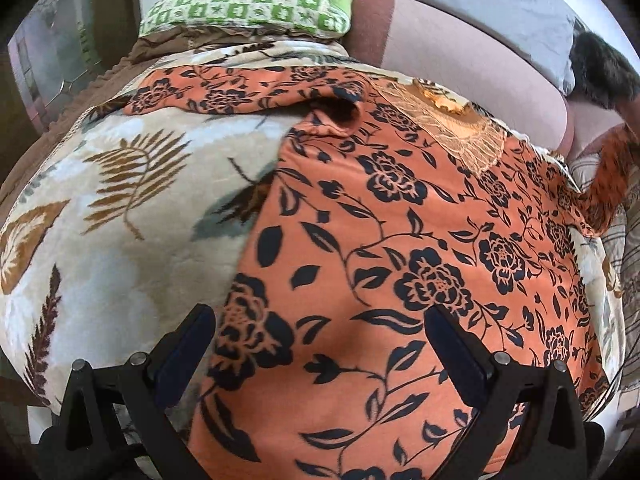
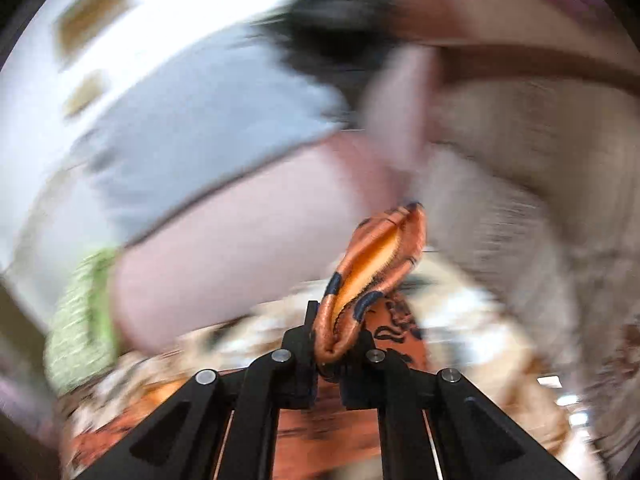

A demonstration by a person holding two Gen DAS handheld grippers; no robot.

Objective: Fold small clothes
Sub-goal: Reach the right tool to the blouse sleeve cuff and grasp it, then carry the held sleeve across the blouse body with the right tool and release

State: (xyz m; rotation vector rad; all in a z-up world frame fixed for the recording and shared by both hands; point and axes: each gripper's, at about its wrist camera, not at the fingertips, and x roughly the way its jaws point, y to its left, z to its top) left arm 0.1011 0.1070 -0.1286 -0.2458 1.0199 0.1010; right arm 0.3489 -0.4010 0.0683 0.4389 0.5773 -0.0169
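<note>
An orange garment (image 1: pixel 400 240) printed with dark blue roses and vines lay spread across a cream blanket (image 1: pixel 120 208) patterned with brown and grey leaves. The blanket covered a bed. The garment filled the centre and right of the left wrist view. Its near hem ran out of frame at the bottom. A beige lace panel (image 1: pixel 460 128) sat at its far end, around what looked like the neckline. One sleeve stretched away to the far left, with a small raised fold where it met the body.

The left gripper (image 1: pixel 320 344) hovered over the garment's near part. Its 2 fingers stood wide apart, holding nothing. Whether the tips touched the cloth could not be told.

At the far right edge of that view, a corner of the orange cloth rose off the bed, partly cut off by the lens rim. The right wrist view showed why. The right gripper (image 2: pixel 334 344) was closed tight on a bunched fold of the orange fabric, which stuck up between its fingers. Everything else there was heavily blurred.

Behind the garment lay a green checked pillow (image 1: pixel 248 4), a grey pillow (image 1: pixel 492 12) and a pinkish cushion (image 1: pixel 460 76). A dark furry shape (image 1: pixel 600 68) at the right could not be identified.
</note>
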